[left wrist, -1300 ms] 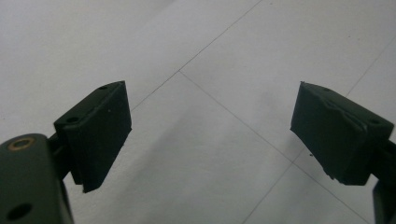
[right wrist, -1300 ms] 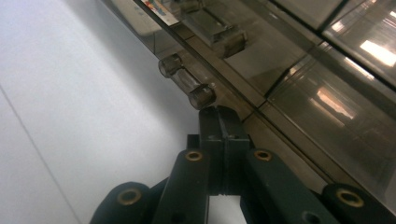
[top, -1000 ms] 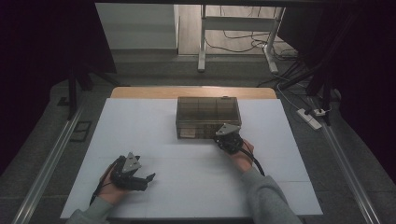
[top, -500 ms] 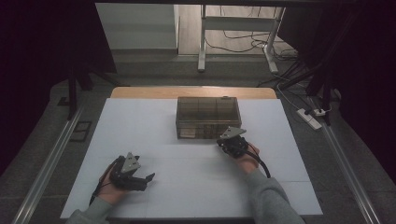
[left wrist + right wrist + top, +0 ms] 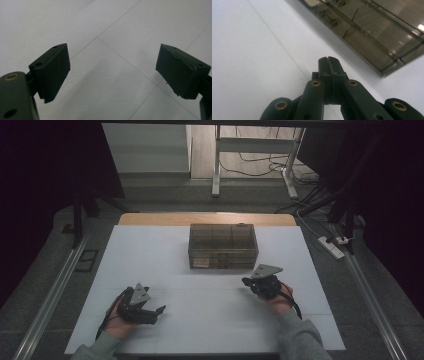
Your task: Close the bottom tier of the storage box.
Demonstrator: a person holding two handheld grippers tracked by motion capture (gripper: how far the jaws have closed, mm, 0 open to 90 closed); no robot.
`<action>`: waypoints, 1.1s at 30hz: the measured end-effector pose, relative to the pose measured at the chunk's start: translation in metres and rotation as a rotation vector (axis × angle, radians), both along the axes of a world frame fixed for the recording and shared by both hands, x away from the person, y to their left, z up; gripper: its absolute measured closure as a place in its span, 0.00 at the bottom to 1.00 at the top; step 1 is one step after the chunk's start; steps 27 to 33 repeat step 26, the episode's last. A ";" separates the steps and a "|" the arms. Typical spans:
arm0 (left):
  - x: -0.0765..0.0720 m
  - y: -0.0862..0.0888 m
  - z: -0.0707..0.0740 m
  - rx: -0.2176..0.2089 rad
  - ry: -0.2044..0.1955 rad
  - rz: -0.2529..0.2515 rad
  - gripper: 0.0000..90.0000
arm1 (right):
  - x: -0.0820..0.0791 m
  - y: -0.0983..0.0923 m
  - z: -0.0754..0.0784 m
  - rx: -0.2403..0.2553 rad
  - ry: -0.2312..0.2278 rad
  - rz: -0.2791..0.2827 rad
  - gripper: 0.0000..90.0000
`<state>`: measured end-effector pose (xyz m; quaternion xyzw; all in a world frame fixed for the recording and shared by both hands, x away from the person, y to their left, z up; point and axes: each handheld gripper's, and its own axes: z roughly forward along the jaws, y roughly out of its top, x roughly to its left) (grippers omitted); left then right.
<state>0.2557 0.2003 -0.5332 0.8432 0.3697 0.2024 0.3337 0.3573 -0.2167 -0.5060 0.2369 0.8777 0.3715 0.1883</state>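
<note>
Right gripper (image 5: 246, 281) sits just off the near right corner of the box (image 5: 223, 245), apart from it, the hand behind it resting low on the white table (image 5: 165, 250) with the grey sleeve (image 5: 300, 340) trailing back to the near edge. Its jaws have just been easing open, yet in the right gripper view (image 5: 328, 59) the two pads look pressed together with only a hairline between them, and nothing is caught there. Over on the near left, the left gripper (image 5: 159, 310) lies low on the table, pointing rightward, well away from the box; in the left gripper view (image 5: 112, 72) its jaws stand wide apart over bare white surface, holding nothing. The box is a smoky, see-through case with a closed lid, divided inside into compartments, standing toward the far middle of the table. A pale label shows on its front wall at the left, too small to read.
</note>
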 end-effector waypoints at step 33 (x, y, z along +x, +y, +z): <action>0.000 0.000 0.000 -0.007 0.000 0.007 0.14 | -0.043 -0.063 -0.002 0.098 -0.008 -0.028 0.36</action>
